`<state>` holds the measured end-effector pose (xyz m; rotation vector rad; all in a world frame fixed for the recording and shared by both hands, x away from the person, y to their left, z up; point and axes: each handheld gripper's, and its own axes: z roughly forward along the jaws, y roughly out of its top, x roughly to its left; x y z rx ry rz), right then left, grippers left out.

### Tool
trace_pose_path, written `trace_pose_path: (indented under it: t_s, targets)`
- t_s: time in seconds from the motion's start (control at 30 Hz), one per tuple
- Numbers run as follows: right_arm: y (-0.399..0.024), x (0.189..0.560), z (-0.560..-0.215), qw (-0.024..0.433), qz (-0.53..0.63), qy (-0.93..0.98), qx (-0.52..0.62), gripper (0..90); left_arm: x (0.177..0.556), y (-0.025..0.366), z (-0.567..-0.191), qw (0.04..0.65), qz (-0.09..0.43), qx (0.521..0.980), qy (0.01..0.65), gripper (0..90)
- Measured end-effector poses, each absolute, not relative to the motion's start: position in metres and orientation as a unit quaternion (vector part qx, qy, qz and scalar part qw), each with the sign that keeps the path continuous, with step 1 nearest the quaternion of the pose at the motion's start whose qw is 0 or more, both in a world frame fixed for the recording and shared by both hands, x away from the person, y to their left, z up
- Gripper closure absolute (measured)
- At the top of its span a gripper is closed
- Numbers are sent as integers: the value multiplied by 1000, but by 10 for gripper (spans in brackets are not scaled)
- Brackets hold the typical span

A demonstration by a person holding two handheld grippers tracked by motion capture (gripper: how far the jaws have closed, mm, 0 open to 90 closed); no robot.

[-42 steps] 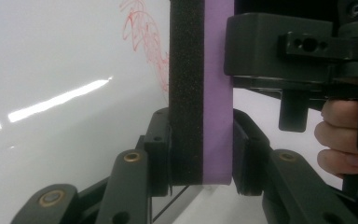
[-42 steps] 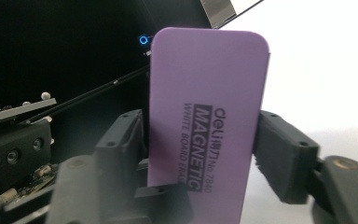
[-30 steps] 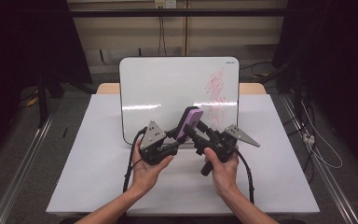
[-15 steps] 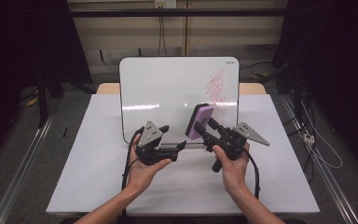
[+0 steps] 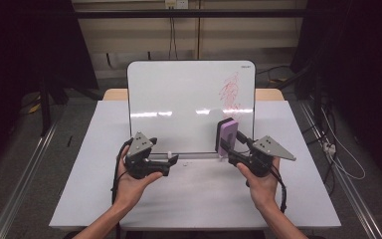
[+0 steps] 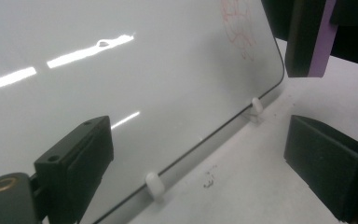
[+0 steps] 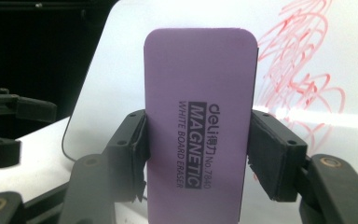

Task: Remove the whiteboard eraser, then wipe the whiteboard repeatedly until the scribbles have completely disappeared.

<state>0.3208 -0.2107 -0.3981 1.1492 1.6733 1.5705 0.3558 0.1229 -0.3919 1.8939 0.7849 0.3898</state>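
- The right claw point(image 5: 233, 148) is clamped on a purple whiteboard eraser point(image 5: 226, 135), its pads pressing the eraser's two long sides, as the right gripper view shows point(image 7: 198, 154).
- The eraser point(image 7: 198, 116) stands upright on its short end between the jaws, its purple back toward the camera with the black print "MAGNETIC WHITE BOARD ERASER" running along it.
- In the high view the eraser sits just in front of the lower right part of the whiteboard point(image 5: 179, 94), near its bottom edge; whether its black felt face touches the board cannot be told.
- The left claw point(image 5: 171, 160) is wide apart and holds nothing; its jaws have just been opening, with only bare board and tabletop between them in the left gripper view point(image 6: 205, 163).
- The left claw lies low over the tabletop point(image 5: 189, 199), at the near edge of the whiteboard, left of the centre, well apart from the right claw.
- The whiteboard leans back on small white feet point(image 6: 154, 183) and carries a red scribble point(image 5: 230, 92) in its upper right area, above and slightly right of the eraser.
- A person's hands hold both tools from the near side, forearms coming in over the white tabletop.
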Motion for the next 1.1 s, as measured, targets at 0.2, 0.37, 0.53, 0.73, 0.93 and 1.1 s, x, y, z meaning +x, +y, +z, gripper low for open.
trace_pose_path:
  t_s: [0.2,0.37,0.53,0.73,0.93,1.1]
  targets:
    - [-218,324,-396,307,552,651,421,417,347,139,-398,490,165,795,317,47]
    - [-225,332,-382,355,500,678,404,417,334,160,-405,472,180,802,320,50]
    - [-231,340,-368,399,449,692,399,417,322,177,-416,465,190,796,337,54]
    - [-236,353,-364,424,408,703,399,418,318,188,-424,475,202,775,366,60]
    - [-231,366,-365,439,368,726,381,418,320,186,-429,473,198,776,367,60]
    - [-227,381,-359,451,345,735,371,418,321,186,-428,475,197,776,366,59]
